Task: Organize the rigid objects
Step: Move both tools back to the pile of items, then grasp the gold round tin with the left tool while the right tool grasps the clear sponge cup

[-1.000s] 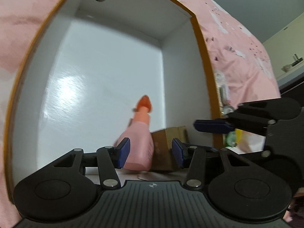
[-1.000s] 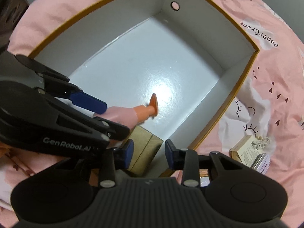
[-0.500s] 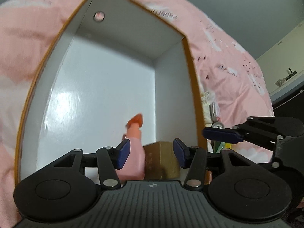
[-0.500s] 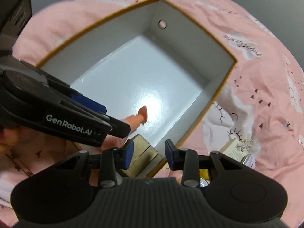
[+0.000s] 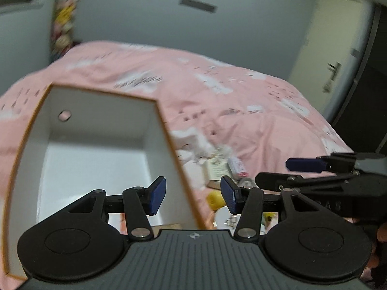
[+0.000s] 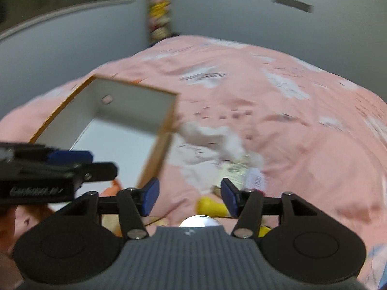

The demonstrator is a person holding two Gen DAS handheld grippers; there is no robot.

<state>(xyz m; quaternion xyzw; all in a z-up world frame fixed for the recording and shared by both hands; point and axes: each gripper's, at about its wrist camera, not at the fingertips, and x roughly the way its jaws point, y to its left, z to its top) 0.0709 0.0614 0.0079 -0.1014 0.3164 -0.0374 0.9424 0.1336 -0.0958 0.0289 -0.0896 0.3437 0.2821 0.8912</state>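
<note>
Yellow object [image 6: 211, 206] lies between right gripper's [image 6: 189, 195] spread fingers [image 6: 150, 195].

A pink bedspread [image 5: 241, 111] printed with white cloud shapes and small dark marks covers the bed. Behind it stands a plain grey wall [image 5: 169, 24] bearing a dark rectangular strip [image 5: 197, 4]. A pale door [image 5: 331, 48] with a lever handle [image 5: 332, 71] stands at right. Blurred colourful items [image 6: 159, 7] hang at the wall corner.
</note>
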